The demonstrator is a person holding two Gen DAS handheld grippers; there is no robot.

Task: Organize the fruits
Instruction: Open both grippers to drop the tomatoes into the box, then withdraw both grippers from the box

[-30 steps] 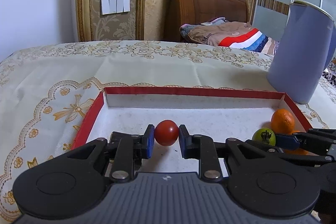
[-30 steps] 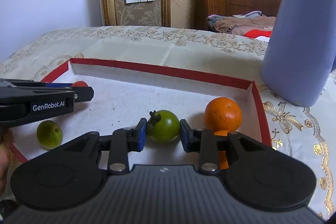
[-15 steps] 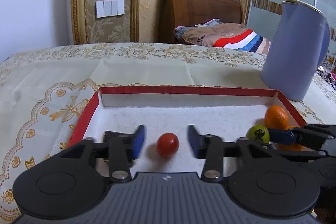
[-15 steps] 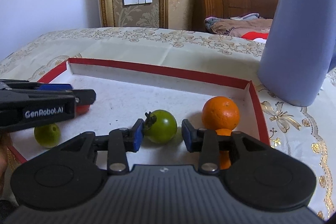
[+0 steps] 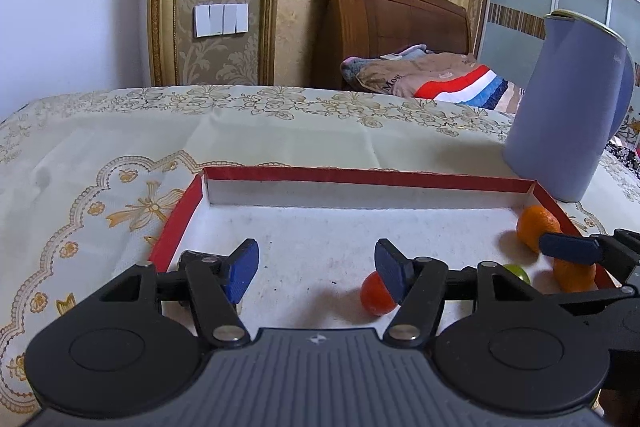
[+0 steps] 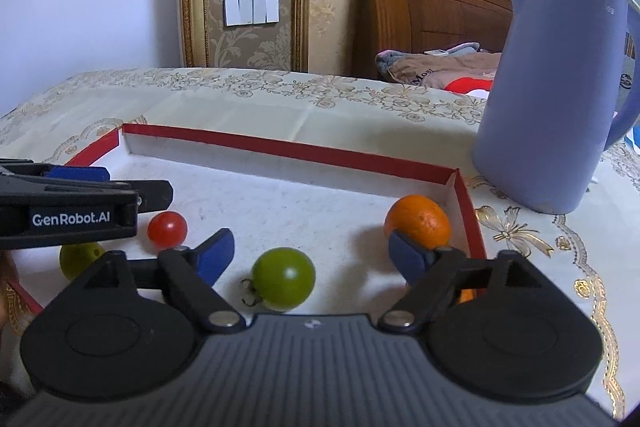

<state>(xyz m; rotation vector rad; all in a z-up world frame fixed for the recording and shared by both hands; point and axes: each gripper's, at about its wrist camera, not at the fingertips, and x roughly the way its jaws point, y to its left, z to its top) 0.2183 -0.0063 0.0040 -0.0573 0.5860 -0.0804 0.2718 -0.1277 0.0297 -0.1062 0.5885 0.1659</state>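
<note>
A red-rimmed white tray [image 5: 360, 175] [image 6: 280, 146] holds the fruit. My left gripper [image 5: 316, 267] is open and empty over the tray floor; a small red tomato [image 5: 374, 294] [image 6: 167, 228] lies just behind its right finger. My right gripper [image 6: 310, 253] is open and empty; a green tomato [image 6: 285, 278] [image 5: 518, 273] lies on the tray between its fingers, touching neither. An orange [image 6: 418, 221] [image 5: 536, 225] sits by the tray's right wall, a second orange [image 5: 574, 275] in front of it. A small green fruit [image 6: 80, 259] lies at the tray's left, partly behind the left gripper body.
A tall blue-grey kettle [image 5: 568, 107] [image 6: 560, 99] stands on the embroidered tablecloth [image 5: 280, 131] just beyond the tray's right corner. A wooden headboard [image 5: 380, 27] and folded bedding are behind the table.
Both grippers have opened wide and let go: the left released the red tomato, the right the green tomato. Both have pulled back; the red tomato now lies right of the left gripper's centre.
</note>
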